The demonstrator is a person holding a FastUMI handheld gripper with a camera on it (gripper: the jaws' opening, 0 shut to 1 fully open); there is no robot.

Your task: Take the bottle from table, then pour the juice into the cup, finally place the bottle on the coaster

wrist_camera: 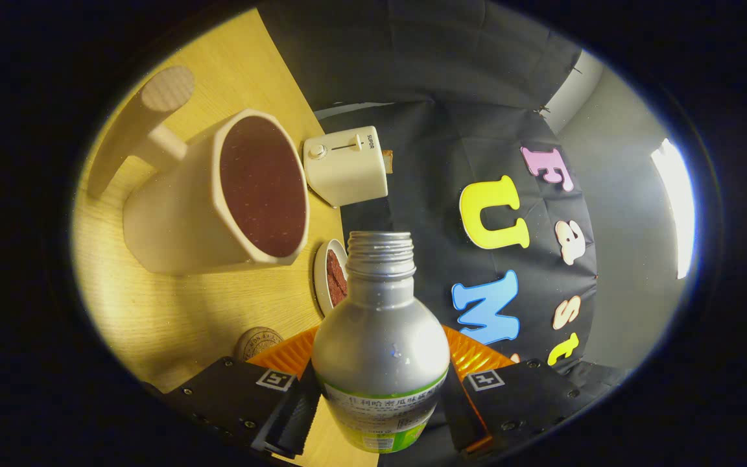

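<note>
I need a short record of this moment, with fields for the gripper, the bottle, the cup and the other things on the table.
gripper: gripper, fingers shut on the bottle
bottle: silver bottle, cap off, held between the fingers, neck pointing ahead
cup: cream cup with a handle, beyond the fingers, dark reddish inside
coaster: round coaster, on the table just ahead of the fingers
other things: toaster beyond the cup; small plate beside the bottle neck
table: wooden table

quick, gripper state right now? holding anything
Gripper: shut on the bottle, one finger pressing each side of its body; the bottle's open neck points ahead of the fingers, next to the cup.
</note>
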